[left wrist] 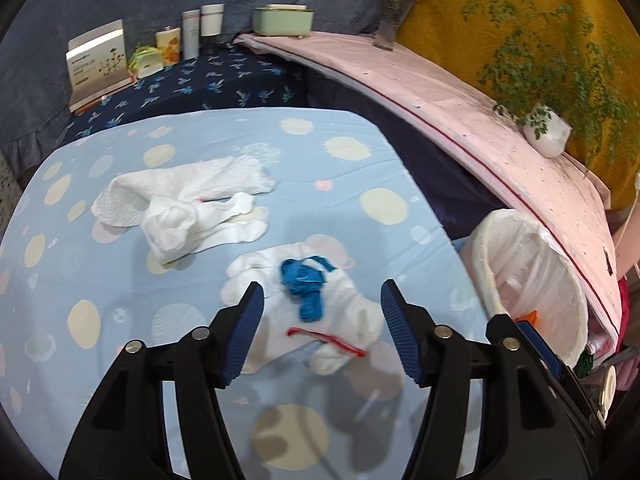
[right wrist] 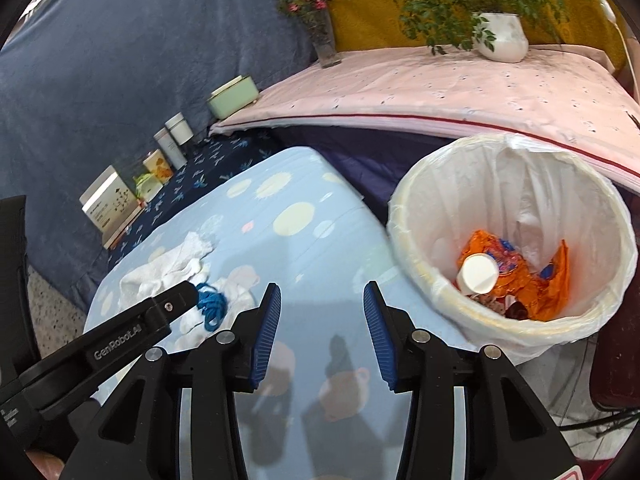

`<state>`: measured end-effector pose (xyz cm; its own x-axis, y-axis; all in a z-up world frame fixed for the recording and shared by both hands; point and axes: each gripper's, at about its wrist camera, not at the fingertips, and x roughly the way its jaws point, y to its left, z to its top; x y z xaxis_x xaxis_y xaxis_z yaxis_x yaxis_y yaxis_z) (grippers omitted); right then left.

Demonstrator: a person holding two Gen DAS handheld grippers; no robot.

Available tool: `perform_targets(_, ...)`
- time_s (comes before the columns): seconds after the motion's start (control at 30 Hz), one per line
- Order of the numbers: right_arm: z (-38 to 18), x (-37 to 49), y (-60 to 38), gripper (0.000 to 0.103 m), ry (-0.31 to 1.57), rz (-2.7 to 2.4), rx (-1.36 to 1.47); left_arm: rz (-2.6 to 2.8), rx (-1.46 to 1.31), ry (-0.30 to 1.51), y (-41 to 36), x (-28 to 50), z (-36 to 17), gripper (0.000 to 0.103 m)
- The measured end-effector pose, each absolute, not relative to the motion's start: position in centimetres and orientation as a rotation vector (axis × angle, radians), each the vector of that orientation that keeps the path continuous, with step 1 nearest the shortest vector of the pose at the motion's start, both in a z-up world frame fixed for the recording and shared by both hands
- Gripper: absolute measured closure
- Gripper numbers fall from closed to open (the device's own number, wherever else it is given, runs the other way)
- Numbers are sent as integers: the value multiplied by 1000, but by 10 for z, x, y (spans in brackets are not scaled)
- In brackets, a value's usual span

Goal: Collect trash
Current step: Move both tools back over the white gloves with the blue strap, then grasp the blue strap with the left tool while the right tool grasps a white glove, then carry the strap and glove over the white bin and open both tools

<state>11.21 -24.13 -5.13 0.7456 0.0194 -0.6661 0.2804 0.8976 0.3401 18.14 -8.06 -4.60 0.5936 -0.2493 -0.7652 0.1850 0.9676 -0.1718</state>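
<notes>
A tangle of blue string [left wrist: 304,286] lies on a crumpled white sock [left wrist: 348,320] with a red-trimmed cuff, on the table's light blue spotted cloth [left wrist: 360,152]. My left gripper [left wrist: 322,294] is open, and its pads stand on either side of the tangle, clear of it. A second heap of white socks [left wrist: 180,200] lies further back on the left. My right gripper [right wrist: 322,294] is open over bare cloth with nothing between its pads. To its right stands a white-lined bin [right wrist: 520,184] with orange wrappers [right wrist: 548,280] and a white cup [right wrist: 478,274] inside. One left gripper finger [right wrist: 180,300] reaches the blue string [right wrist: 212,306].
Boxes and jars [left wrist: 100,60] line the back of a dark blue floral surface, next to a pale green box [left wrist: 282,20]. A pink-covered ledge [left wrist: 460,108] carries a flower vase [left wrist: 390,28] and a potted plant [left wrist: 548,132]. A dark gap separates table and ledge.
</notes>
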Motion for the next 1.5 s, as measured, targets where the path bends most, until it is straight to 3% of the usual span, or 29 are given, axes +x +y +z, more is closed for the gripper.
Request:
perform_targets(0.4, -76, 140, -203, 60, 793, -69, 406, -233, -85, 947, -65, 208, -74, 42)
perform_targets(0.53, -84, 148, -195, 60, 815, -53, 397, -264, -89, 954, -66, 213, -79, 47)
perform_targets(0.6, -88, 151, -192, 60, 823, -47, 397, -283, -83, 956, -67, 215, -81, 50)
perform_targets(0.67, -90, 153, -190, 60, 830, -44, 396, -304, -72, 968, -69, 216, -85, 64)
perform_targets(0.77, -94, 156, -186, 60, 843, -38, 390, -333, -88, 984, -68, 217, -90, 76)
perform_targets(0.93, -98, 159, -182, 60, 854, -33, 390, -345, -93, 972, -63, 214, -86, 85)
perform_targets(1.13, -103, 166, -178, 61, 869, -21, 390, -337, -119, 959, -49, 211, -80, 87)
perform_targets(1.17, -104, 166, -177, 62, 868, -21, 388, -335, -120, 958, -46, 211, -80, 87)
perform_targets(1.2, -104, 167, -175, 67, 868, -19, 385, -334, -121, 958, -45, 211, -80, 87)
perform_targets(1.23, -104, 168, -174, 79, 872, -12, 385, -333, -123, 958, -43, 211, -80, 88)
perform_targets(1.33, -103, 169, -169, 91, 875, 3, 379, -328, -124, 955, -39, 210, -78, 88)
perform_targets(1.5, -90, 164, -170, 92, 837, 2, 379, -327, -119, 947, -37, 206, -72, 88)
